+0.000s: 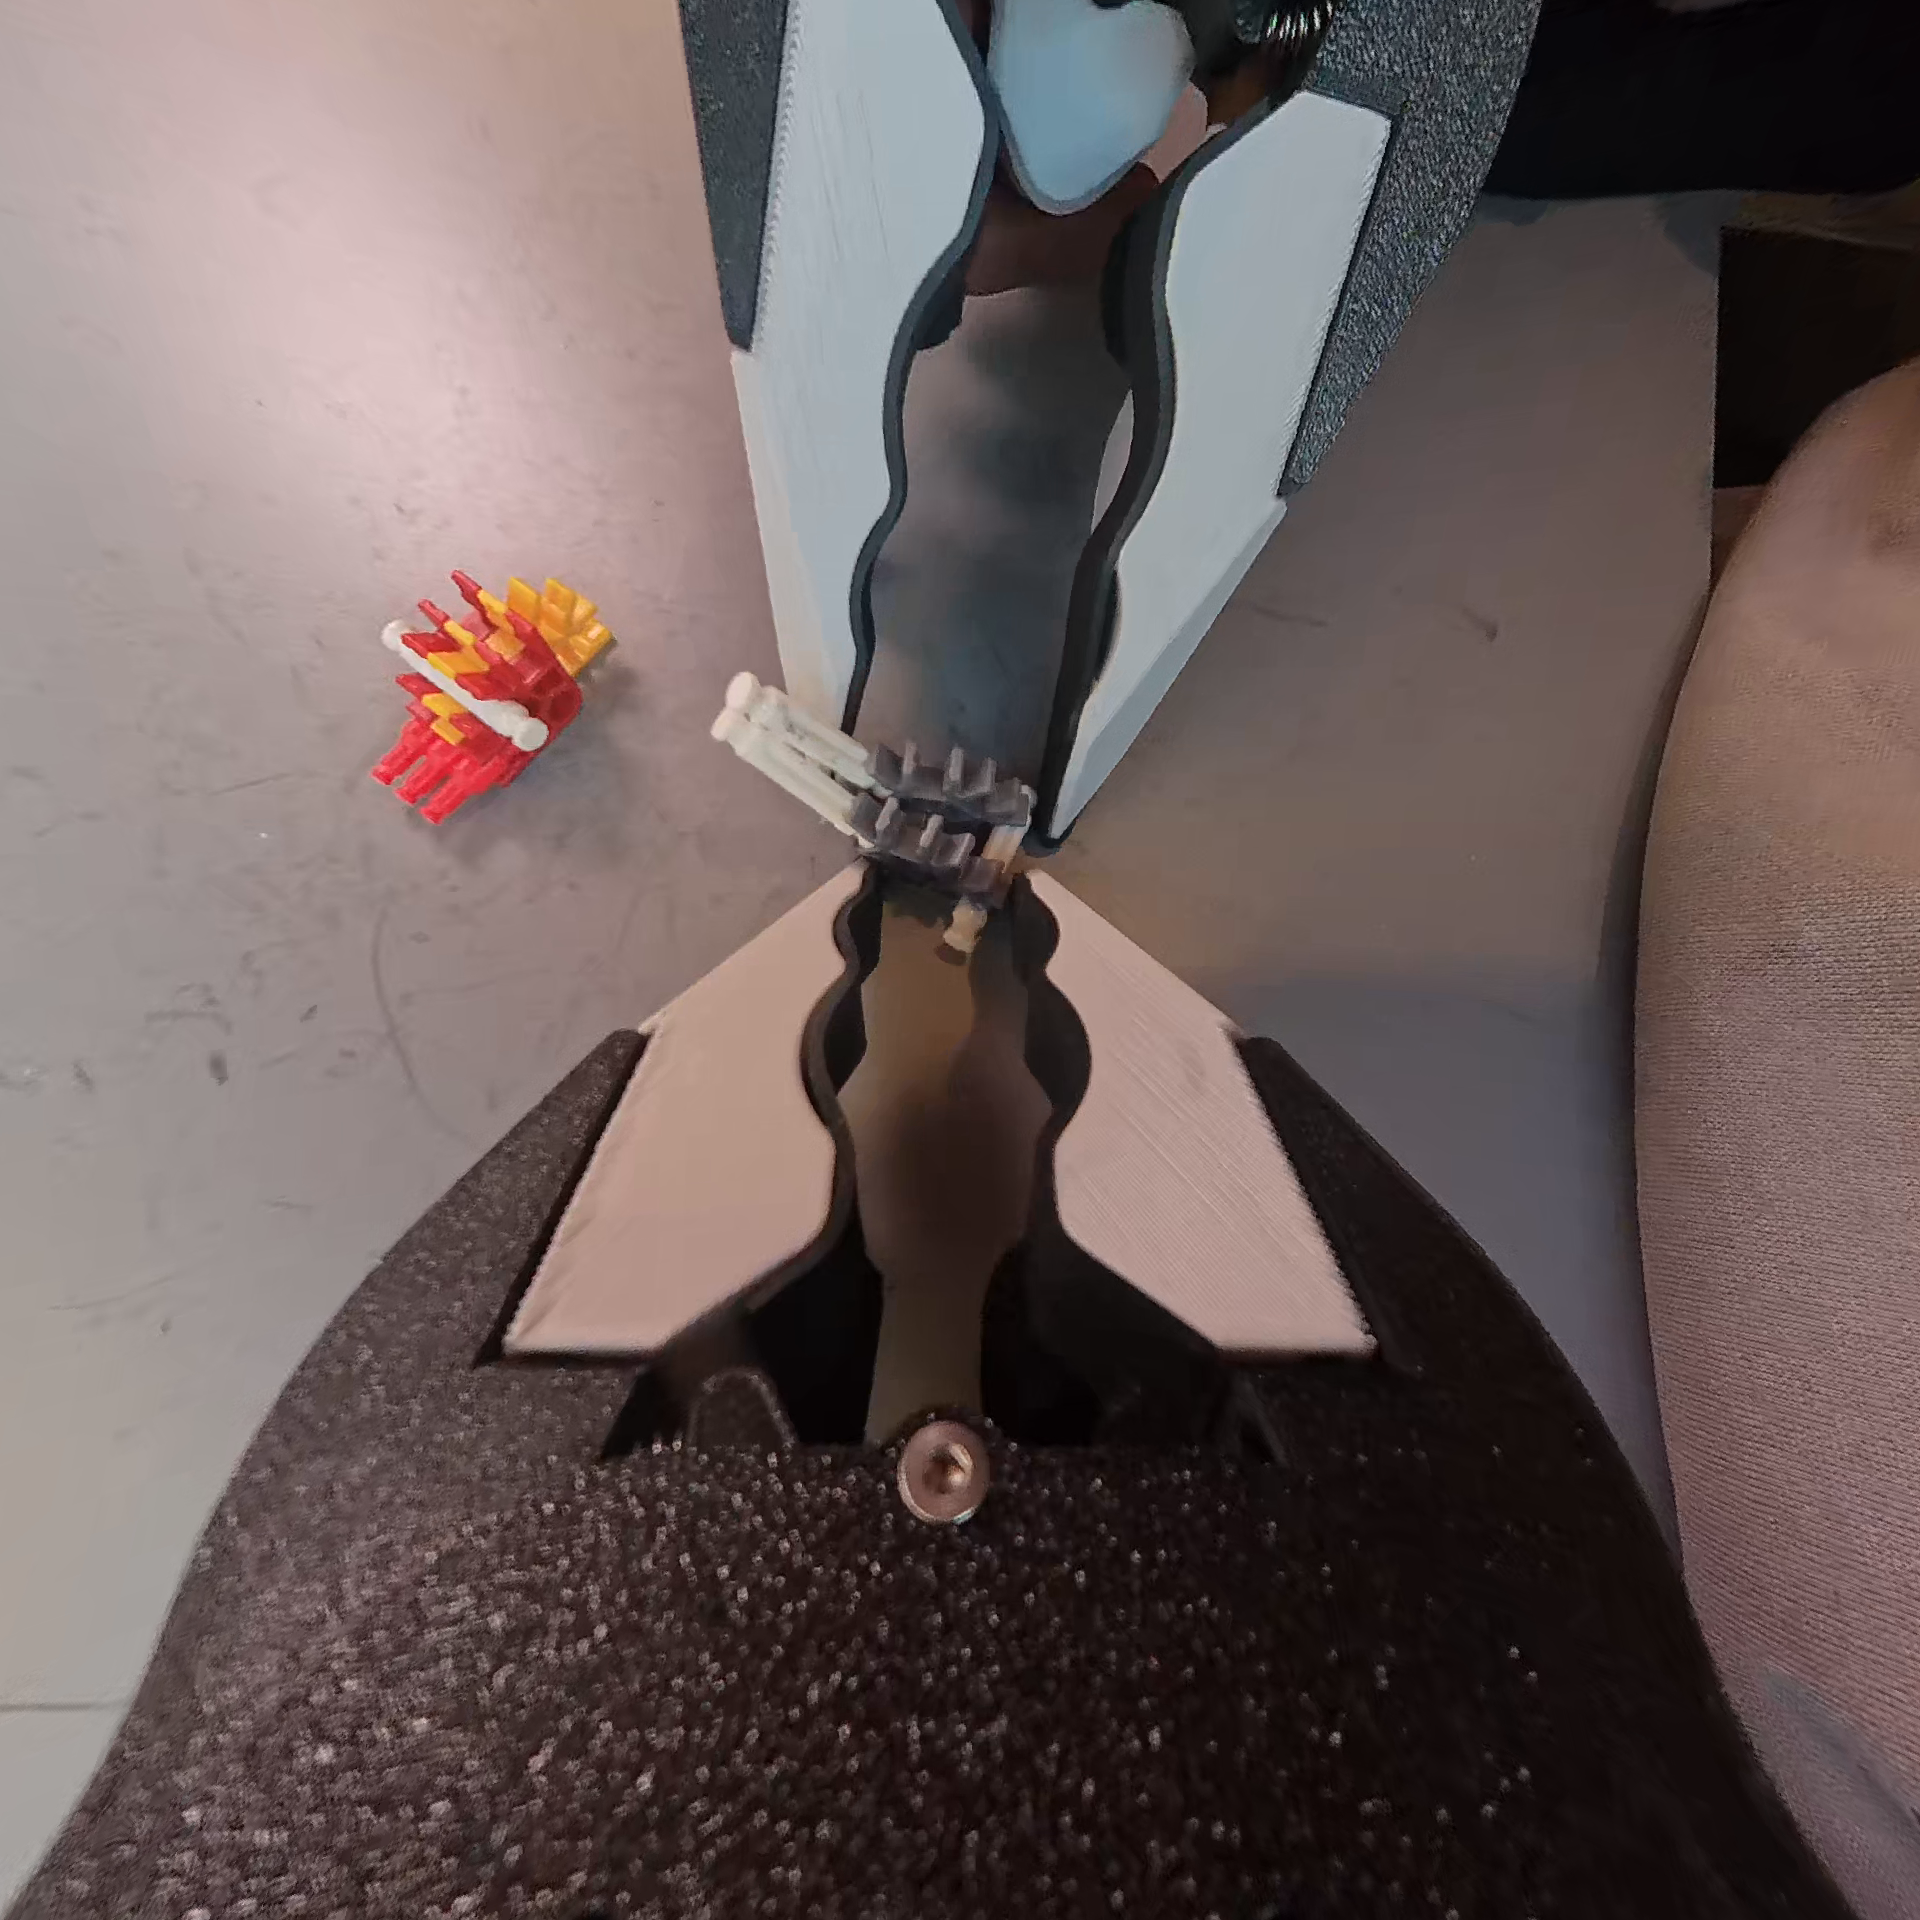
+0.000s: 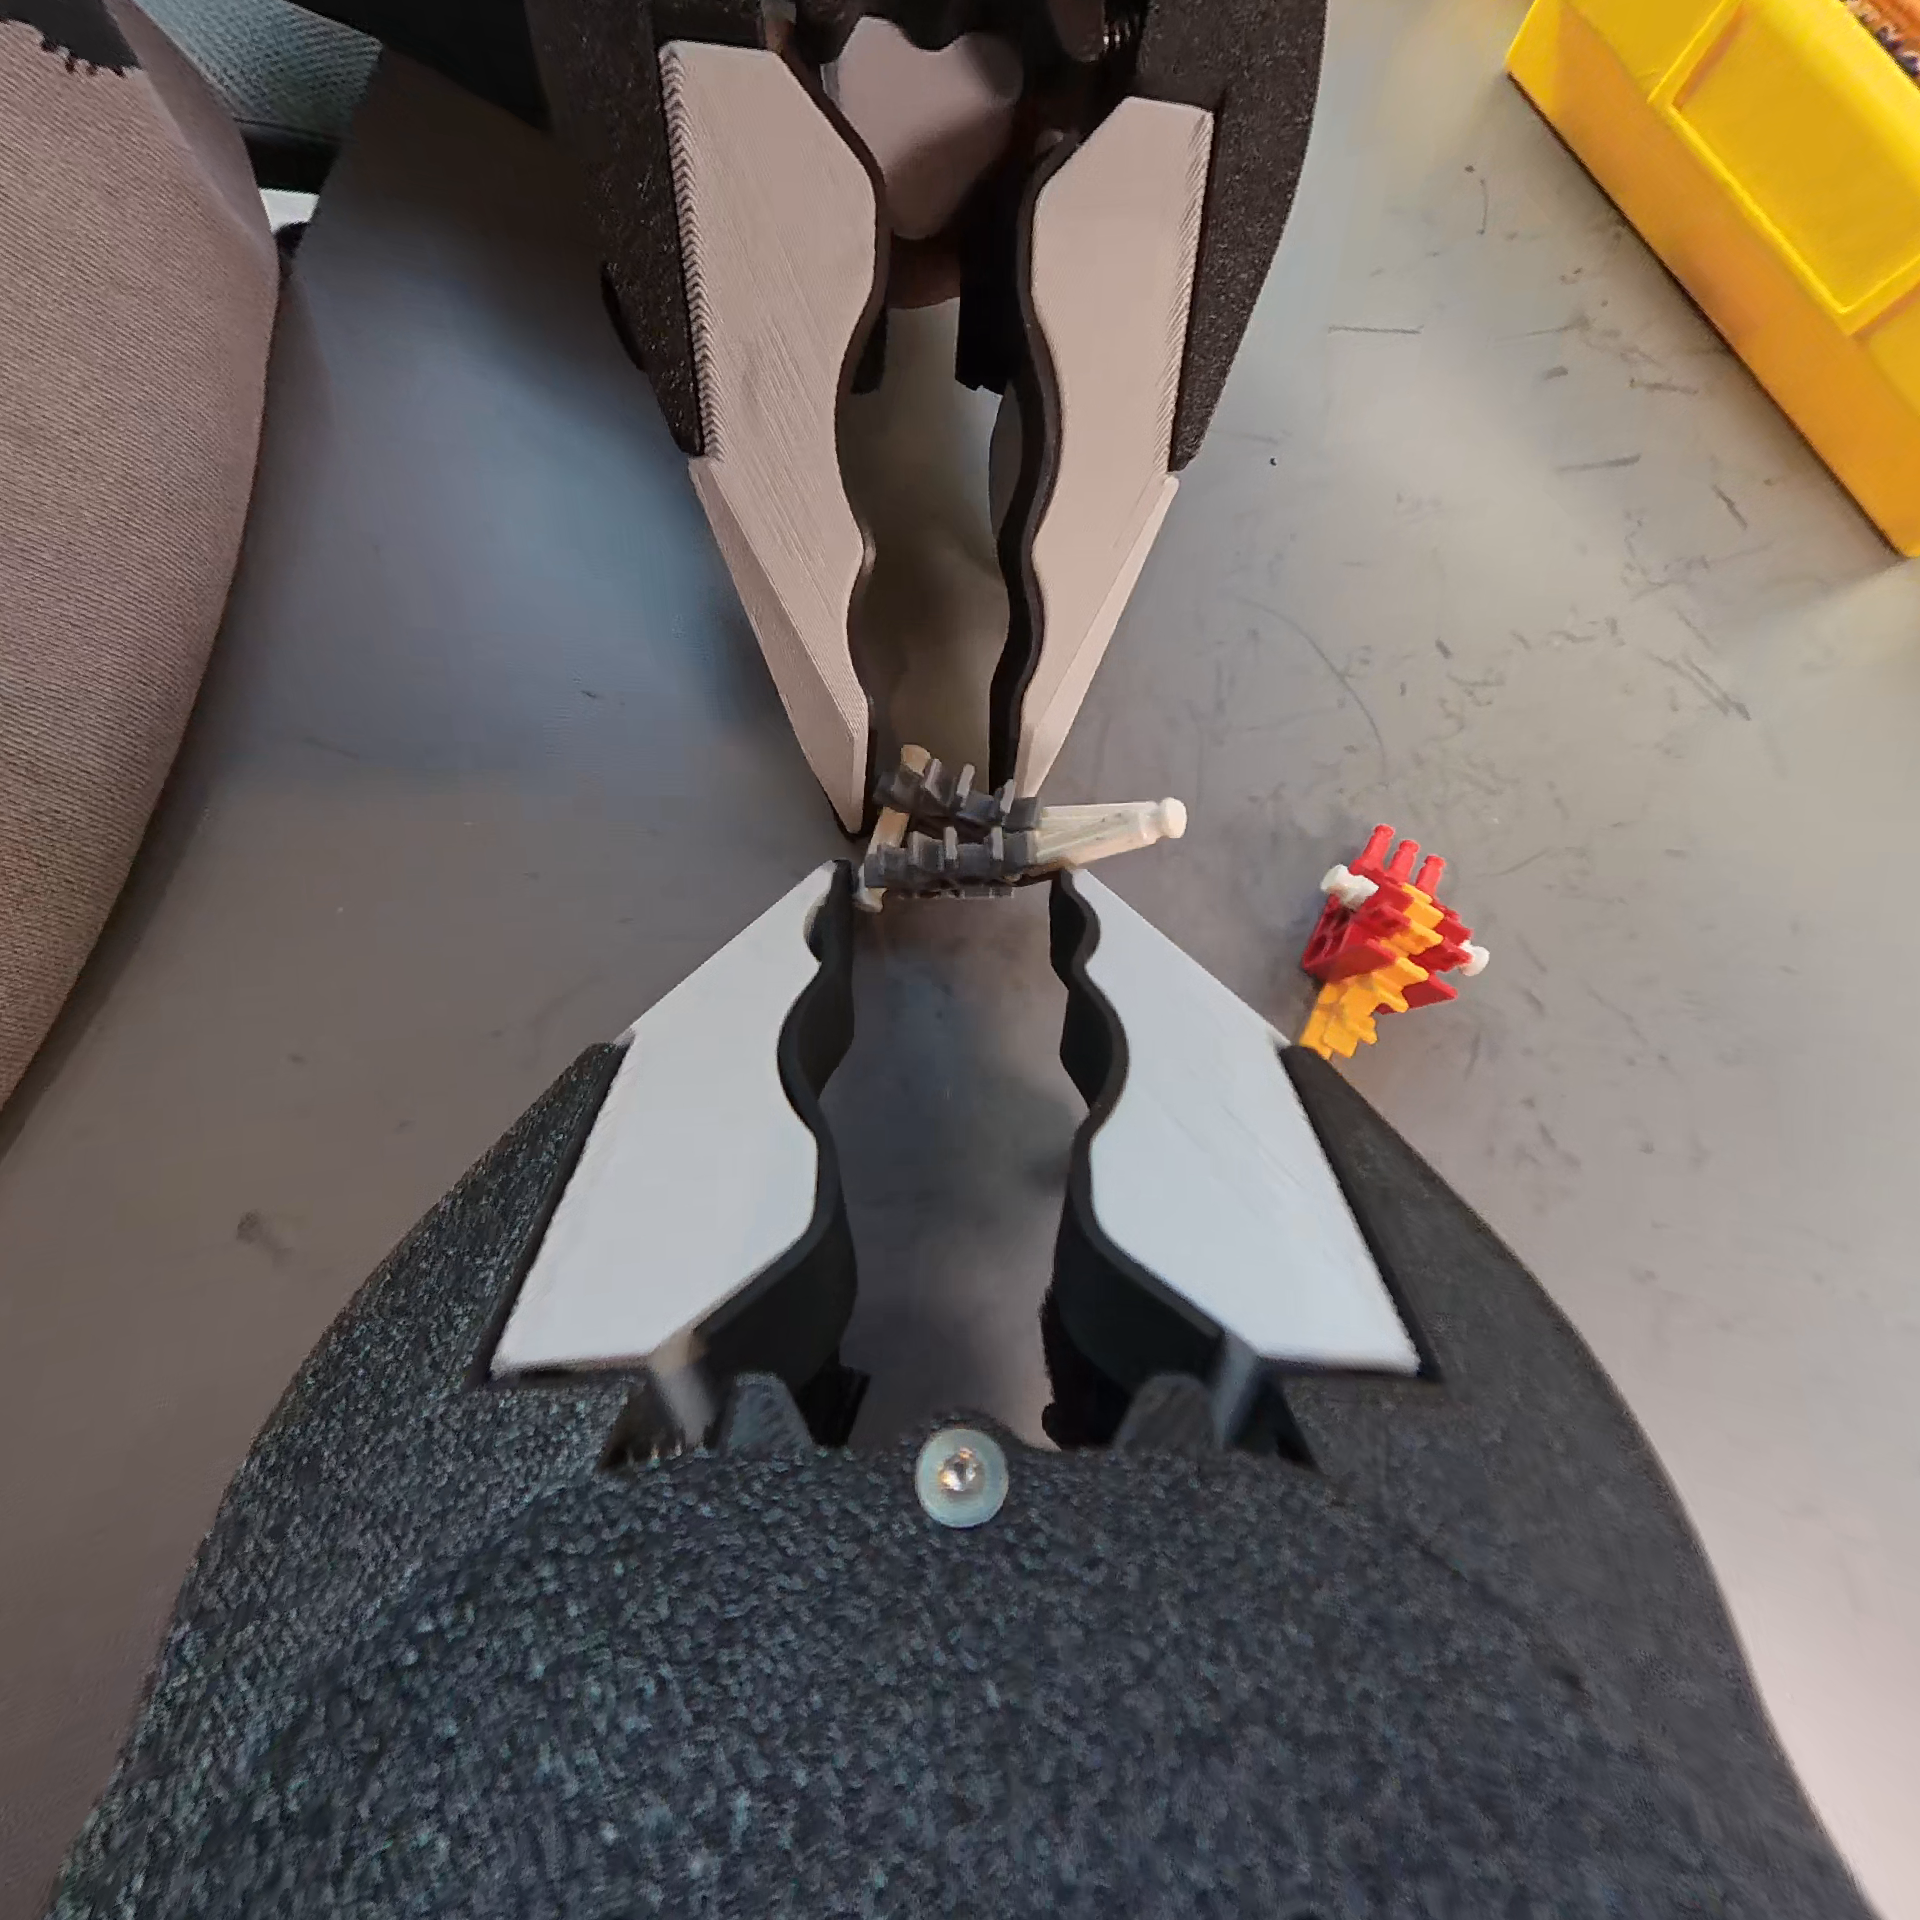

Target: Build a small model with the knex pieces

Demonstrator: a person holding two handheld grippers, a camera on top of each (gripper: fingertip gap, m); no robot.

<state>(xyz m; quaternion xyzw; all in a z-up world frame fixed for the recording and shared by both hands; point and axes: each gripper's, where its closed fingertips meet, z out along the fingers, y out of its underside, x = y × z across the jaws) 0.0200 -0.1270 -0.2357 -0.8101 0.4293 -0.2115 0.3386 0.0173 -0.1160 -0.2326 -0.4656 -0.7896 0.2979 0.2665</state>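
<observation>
The grey-and-white block piece (image 1: 935,821) sits at frame centre in both wrist views, caught between your two grippers, which meet tip to tip over the table (image 1: 260,364). It is a small cluster of dark grey toothed parts with white pegs; one bundle of pegs juts toward the left of the left wrist view.

Your left gripper (image 1: 940,883) comes in from the bottom of its own view, jaws drawn in close around the near end of the piece. Your right gripper (image 2: 951,883) does the same from its side, jaws closed down on the opposite end. In each view the other gripper reaches down from the top of the frame.

The red-and-yellow block cluster (image 1: 488,691) lies free on the table, at mid left in the left wrist view, well apart from the grippers. A yellow bin (image 2: 1766,208) fills the upper right corner of the right wrist view. Grey fabric (image 1: 1787,1039) runs along the right edge of the left wrist view.

Risk, as a judgement: both grips are tip-only on a toothed, loosely joined piece. Pull unevenly or twist and it may split, pop free, or shed a peg onto the table.
</observation>
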